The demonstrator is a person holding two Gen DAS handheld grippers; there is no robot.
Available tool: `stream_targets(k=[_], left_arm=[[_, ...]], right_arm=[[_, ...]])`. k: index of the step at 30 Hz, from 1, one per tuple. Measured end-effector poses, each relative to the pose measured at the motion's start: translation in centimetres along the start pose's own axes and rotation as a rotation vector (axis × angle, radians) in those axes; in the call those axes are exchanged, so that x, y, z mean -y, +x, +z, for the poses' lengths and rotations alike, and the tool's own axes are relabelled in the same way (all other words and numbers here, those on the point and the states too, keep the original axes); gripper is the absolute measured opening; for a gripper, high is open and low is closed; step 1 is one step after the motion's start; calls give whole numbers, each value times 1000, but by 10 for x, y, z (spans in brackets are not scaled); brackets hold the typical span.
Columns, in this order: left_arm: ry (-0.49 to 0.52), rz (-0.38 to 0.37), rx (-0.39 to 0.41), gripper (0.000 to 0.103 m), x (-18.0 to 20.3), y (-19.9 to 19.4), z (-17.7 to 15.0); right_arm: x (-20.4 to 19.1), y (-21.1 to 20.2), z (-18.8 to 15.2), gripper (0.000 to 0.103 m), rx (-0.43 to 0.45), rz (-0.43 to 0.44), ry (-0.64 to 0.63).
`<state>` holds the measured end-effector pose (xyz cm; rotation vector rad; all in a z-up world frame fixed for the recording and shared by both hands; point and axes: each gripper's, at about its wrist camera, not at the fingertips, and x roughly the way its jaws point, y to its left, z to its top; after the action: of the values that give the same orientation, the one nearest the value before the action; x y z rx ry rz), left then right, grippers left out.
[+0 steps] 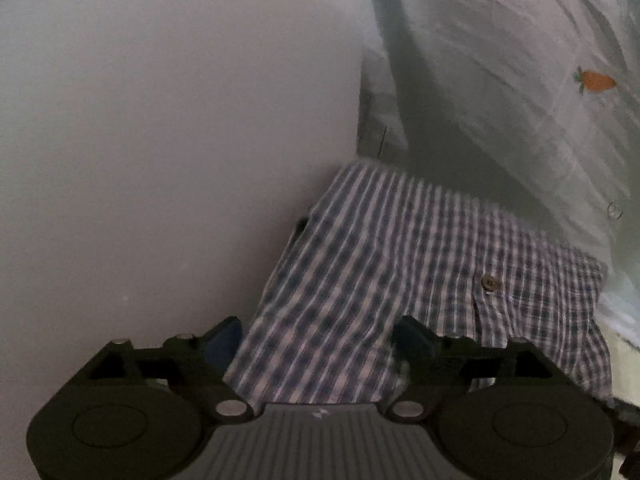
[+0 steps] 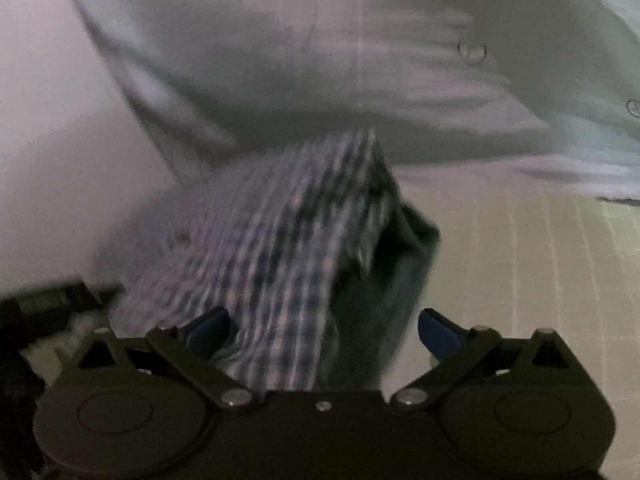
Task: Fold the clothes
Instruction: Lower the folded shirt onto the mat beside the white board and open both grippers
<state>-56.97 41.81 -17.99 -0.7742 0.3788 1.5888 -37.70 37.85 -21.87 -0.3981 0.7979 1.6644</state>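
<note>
A pale desk (image 1: 160, 140) is being shown on the left of the left wrist view; a large whitish shirt (image 1: 500, 60) with a small carrot motif (image 1: 596, 80) is lying across its far right side, and the same shirt is filling the far part of the right wrist view. The checked shirt (image 1: 380, 260) is lying near, just in front of both grippers, partly over the desk's edge in the right view, where a tiled floor (image 2: 540, 260) is seen to the right.

It is being judged light, soft and limp; a pinch at a hem or corner is likely to serve best, since the middle would only bunch.

The left gripper (image 1: 320, 340) is standing open over the cloth; the right gripper (image 2: 324, 332) is likewise spread wide, with fabric between the jaws but no pad pressing on it.

A brown button (image 1: 490, 282) is marking the placket.
</note>
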Motion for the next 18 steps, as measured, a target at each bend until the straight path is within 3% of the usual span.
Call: stream_targets(k=[5,7,11,14,18], left_arm=[[95,84,83,93,11,-36,-6],[80,75,117,101,9,-61,-9],[-15,41,205,103,13,-115,-22],[3,0,236,103,25,-154,-38],[32,-1,253,103,47,-204,-69]], right_arm=[[-12,-26,1,102,20,-5,-115],[-18,-48,-2,103,47,-7,-192],[-23,-97,-13,103,93,28,-294],[-19,-140,-26,103,110,43,-291],[1,-198,-46,103,138,47,-285]])
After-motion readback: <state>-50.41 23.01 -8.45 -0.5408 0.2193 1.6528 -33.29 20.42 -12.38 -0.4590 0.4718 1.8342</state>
